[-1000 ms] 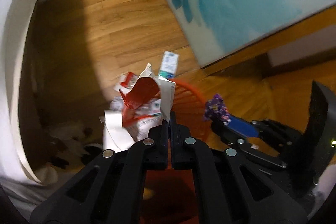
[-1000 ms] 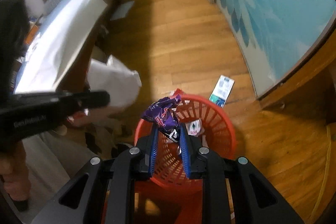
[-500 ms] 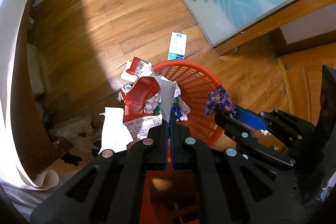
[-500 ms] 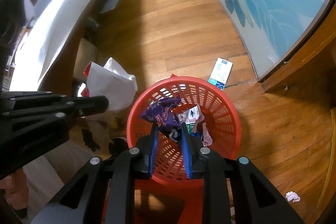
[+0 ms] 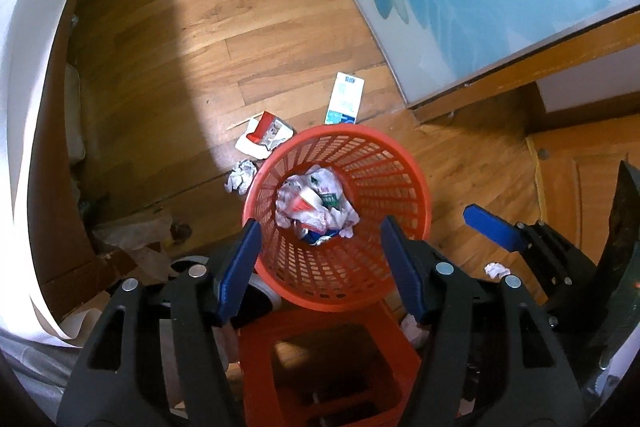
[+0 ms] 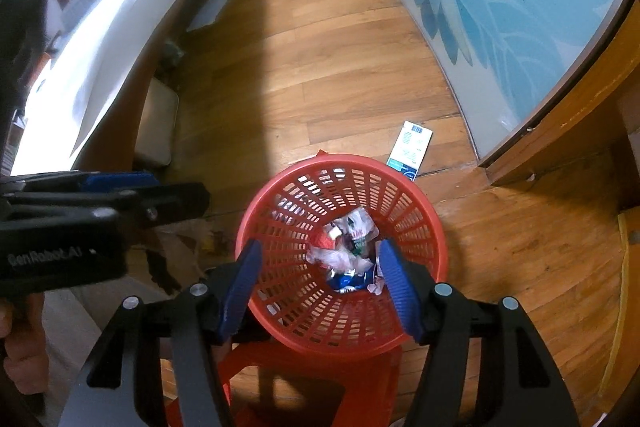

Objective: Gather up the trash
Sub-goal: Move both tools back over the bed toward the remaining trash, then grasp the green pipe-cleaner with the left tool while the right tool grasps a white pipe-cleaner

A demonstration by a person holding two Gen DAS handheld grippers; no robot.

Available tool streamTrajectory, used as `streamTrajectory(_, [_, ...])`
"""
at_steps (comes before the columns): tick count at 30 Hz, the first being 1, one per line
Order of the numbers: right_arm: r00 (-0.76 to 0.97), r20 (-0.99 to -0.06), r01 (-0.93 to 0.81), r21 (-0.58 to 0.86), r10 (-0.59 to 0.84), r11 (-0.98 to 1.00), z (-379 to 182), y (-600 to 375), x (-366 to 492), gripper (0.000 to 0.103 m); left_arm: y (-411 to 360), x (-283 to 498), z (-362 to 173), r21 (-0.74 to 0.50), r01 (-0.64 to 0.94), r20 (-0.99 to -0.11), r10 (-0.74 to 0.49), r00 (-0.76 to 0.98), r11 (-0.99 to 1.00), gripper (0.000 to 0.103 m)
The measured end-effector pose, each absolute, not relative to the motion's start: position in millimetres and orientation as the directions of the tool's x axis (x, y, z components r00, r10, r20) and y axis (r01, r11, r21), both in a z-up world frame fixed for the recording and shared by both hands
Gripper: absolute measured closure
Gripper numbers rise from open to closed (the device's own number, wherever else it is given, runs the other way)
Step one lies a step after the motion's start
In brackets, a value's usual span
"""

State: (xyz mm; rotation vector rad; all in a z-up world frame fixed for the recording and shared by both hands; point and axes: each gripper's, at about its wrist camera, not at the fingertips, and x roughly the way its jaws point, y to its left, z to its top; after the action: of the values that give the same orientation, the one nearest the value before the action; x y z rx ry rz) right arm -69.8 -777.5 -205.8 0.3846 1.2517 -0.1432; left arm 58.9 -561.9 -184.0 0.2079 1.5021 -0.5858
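Both jaw pairs are opening with nothing between them: our left gripper [image 5: 320,259] and right gripper [image 6: 318,283] hang over the red basket [image 5: 416,183]. Remaining trash lies beyond its rim: blue-white carton [image 5: 345,99] at twelve o'clock, long axis pointing away, nearer our right; crumpled paper ball [image 5: 241,176] at ten, nearer our left.

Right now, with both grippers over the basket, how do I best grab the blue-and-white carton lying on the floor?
The carton lies flat beyond the red basket. Come straight down with the left gripper and pinch across its narrow width, over the two long edges, probably near the middle.
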Motion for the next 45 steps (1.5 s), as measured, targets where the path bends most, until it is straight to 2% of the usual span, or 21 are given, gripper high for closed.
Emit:
streamTrajectory(2, [0.318,-0.942,0.312,0.206,0.103,0.927,-204,-776,-69,0.042,-559,60,-178,-0.235,0.472,-0.967,-0.255,-0.022,0.849,0.041])
streamTrajectory(6, [0.361,-0.926,0.291,0.225,0.111,0.930,-189,-772,-65,0.042,-540,68,-138,-0.312,0.447,-0.920,-0.384,0.079,0.839,0.041])
streamTrajectory(10, [0.418,-0.899,0.231,0.249,0.135,0.941,-165,-755,-49,0.041,-479,79,-64,-0.349,0.444,-0.799,-0.510,0.320,0.825,0.041])
streamTrajectory(12, [0.433,-0.890,0.193,0.243,0.140,0.951,-152,-740,-35,0.041,-417,91,-35,-0.341,0.373,-0.728,-0.494,0.476,0.863,0.036])
streamTrajectory(13, [0.445,-0.884,0.171,0.242,0.144,0.955,-144,-731,-27,0.040,-386,98,-29,-0.353,0.317,-0.705,-0.473,0.528,0.880,0.029])
streamTrajectory(16, [0.474,-0.864,0.099,0.247,0.172,0.964,-121,-698,1,0.039,-274,117,-13,-0.410,0.138,-0.662,-0.398,0.636,0.902,0.027])
streamTrajectory(21, [0.503,-0.834,-0.010,0.257,0.227,0.966,-90,-627,47,0.039,-118,137,-32,-0.408,-0.086,-0.678,-0.239,0.695,0.909,0.027])
streamTrajectory(27, [0.503,-0.811,-0.122,0.277,0.300,0.953,-67,-534,72,0.038,-20,191,-85,-0.399,-0.218,-0.732,-0.167,0.661,0.891,0.027])
streamTrajectory(31, [0.506,-0.823,-0.247,0.146,0.256,0.958,-60,-480,87,0.036,-13,239,-102,-0.306,-0.240,-0.779,-0.097,0.620,0.922,0.024])
streamTrajectory(34, [0.512,-0.823,-0.264,0.121,0.245,0.957,-53,-461,104,0.036,-19,264,-111,-0.269,-0.211,-0.782,-0.085,0.617,0.940,0.024])
streamTrajectory(37, [0.524,-0.817,-0.277,0.104,0.241,0.955,-41,-443,124,0.035,-10,285,-121,-0.302,-0.220,-0.809,-0.127,0.574,0.928,0.024])
streamTrajectory(40, [0.544,-0.801,-0.308,0.088,0.251,0.947,-29,-425,141,0.030,1,300,-121,-0.315,-0.244,-0.800,-0.118,0.589,0.917,0.019])
streamTrajectory(45, [0.570,-0.780,-0.362,0.045,0.259,0.931,-11,-384,173,0.030,-3,310,-134,-0.288,-0.273,-0.833,-0.099,0.544,0.918,0.020])
